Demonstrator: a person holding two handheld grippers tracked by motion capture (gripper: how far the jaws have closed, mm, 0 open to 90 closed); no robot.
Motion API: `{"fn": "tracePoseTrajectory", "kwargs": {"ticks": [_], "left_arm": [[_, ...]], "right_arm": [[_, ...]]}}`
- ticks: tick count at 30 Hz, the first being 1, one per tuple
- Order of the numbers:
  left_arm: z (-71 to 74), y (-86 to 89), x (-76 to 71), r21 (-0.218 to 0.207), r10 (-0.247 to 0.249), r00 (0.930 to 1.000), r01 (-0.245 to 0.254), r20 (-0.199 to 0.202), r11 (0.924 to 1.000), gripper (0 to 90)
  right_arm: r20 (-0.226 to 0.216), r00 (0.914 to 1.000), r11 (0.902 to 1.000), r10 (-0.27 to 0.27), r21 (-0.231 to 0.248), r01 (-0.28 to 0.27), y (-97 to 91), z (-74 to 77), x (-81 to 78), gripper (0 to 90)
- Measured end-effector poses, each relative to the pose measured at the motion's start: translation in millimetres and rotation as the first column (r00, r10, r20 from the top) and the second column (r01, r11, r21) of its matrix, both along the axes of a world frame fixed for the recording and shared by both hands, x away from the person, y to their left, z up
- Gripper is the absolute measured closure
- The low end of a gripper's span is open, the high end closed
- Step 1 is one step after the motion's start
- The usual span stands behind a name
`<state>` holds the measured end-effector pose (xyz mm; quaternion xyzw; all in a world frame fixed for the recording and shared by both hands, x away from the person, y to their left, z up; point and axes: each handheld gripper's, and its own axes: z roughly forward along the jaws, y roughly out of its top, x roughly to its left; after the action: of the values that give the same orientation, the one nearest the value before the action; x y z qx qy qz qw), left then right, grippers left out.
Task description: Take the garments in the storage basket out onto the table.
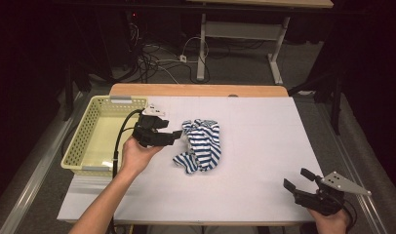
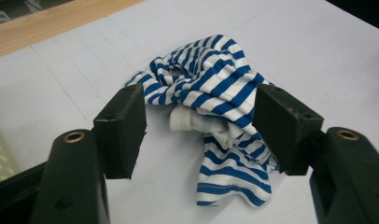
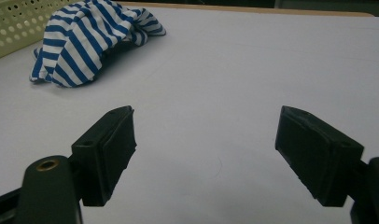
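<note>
A crumpled blue-and-white striped cloth (image 1: 203,144) lies on the white table top (image 1: 254,146), a little left of centre. My left gripper (image 1: 179,134) is open just left of the cloth, its jaws pointing at it. In the left gripper view the open left gripper (image 2: 199,100) frames the near edge of the cloth (image 2: 215,88), and I cannot tell if the jaws touch it. My right gripper (image 1: 296,178) stands open near the front right corner, far from the cloth. In the right gripper view the right gripper (image 3: 204,116) holds nothing, and the cloth (image 3: 85,39) lies far off at the upper left.
A pale yellow perforated basket (image 1: 96,136) stands at the table's left edge, right behind my left hand, and shows as a basket wall (image 3: 15,23) in the right gripper view. A wooden strip (image 1: 196,90) runs along the far edge. Cables lie on the floor beyond.
</note>
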<state>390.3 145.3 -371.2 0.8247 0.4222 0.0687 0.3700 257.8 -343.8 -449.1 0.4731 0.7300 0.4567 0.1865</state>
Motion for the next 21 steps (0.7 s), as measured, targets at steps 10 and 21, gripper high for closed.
{"fn": "tracePoseTrajectory", "kwargs": {"ticks": [10, 21], "left_arm": [[-0.7, 4.7, -7.1, -0.003, 0.002, 0.9999, -0.002, 0.010, 1.0000, 33.9], [1.1, 11.8, -16.1, -0.021, 0.011, 0.9996, -0.010, 0.024, 0.9997, 33.9]], "right_arm": [[0.002, 1.0000, 1.0000, 0.001, -0.001, -0.001, 0.2, 0.0, 0.0, 21.1], [0.000, 1.0000, 1.0000, 0.000, -0.002, 0.000, 0.4, 0.0, 0.0, 21.1]]}}
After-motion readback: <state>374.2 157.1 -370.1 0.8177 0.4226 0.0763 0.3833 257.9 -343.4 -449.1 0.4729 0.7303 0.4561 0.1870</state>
